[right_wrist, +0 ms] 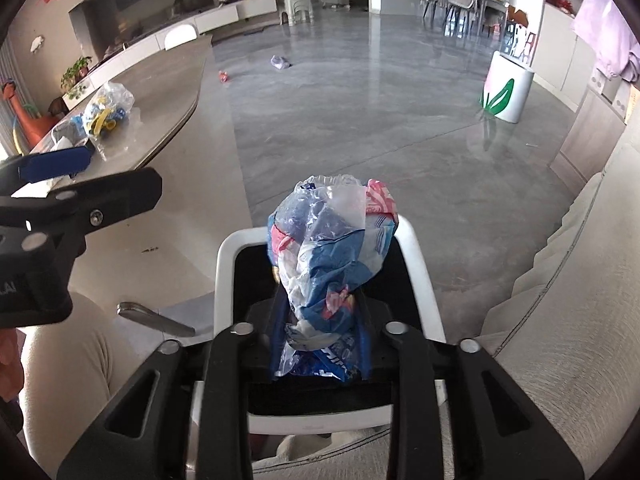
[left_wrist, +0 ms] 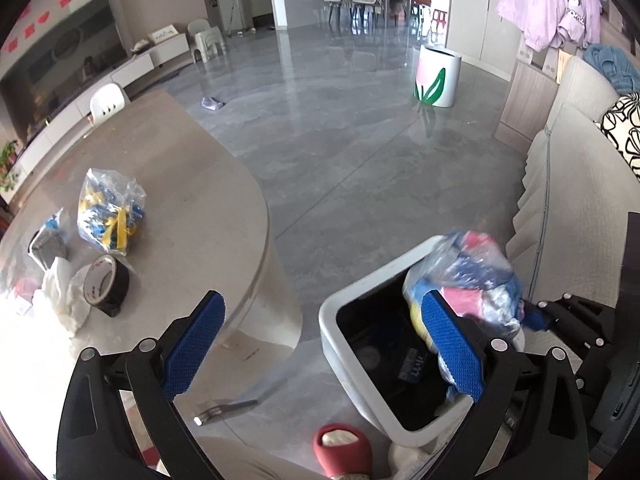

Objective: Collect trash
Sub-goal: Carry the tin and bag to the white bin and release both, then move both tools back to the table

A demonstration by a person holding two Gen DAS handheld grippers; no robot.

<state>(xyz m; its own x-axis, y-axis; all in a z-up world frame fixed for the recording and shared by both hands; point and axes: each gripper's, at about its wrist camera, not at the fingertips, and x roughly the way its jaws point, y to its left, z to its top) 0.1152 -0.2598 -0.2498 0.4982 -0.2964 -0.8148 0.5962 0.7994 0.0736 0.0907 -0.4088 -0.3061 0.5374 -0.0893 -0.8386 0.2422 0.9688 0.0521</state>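
My right gripper is shut on a crumpled blue, white and pink plastic bag and holds it above the white trash bin with a black liner. In the left wrist view the same bag hangs over the bin, with the right gripper behind it. My left gripper is open and empty, left of the bin, over the edge of the grey table. On the table lie a clear bag of blue and yellow pieces, a black tape roll and white wrappers.
A sofa runs along the right. A white bin with a green leaf print stands on the grey floor. Small scraps lie on the far floor. A red slipper is beside the near bin.
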